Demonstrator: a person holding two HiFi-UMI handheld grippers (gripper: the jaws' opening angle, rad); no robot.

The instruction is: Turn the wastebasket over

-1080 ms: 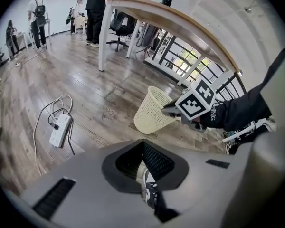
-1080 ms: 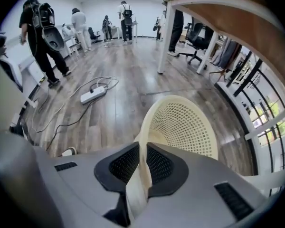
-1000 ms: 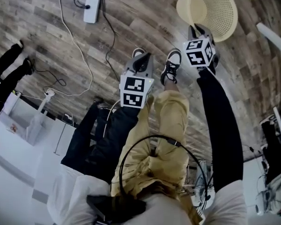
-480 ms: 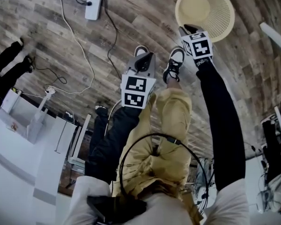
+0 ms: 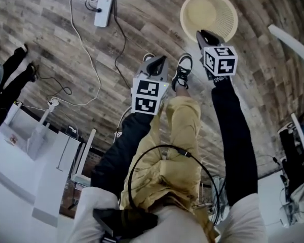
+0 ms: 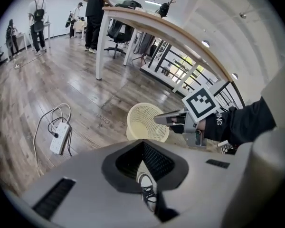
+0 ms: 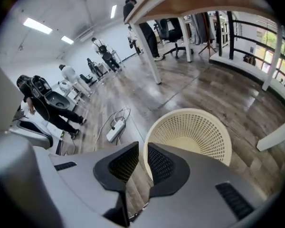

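Right tongs [image 7: 141,148] slightly parted, empty, poised just short of wastebasket [image 7: 194,132] rim. Left tongs [image 6: 143,144] pinched together, empty, off to side. Wastebasket upright, mouth up, on wood floor [image 5: 142,19]. Probably light, thin perforated plastic, slightly springy; best pinched at rim, wall between pads.
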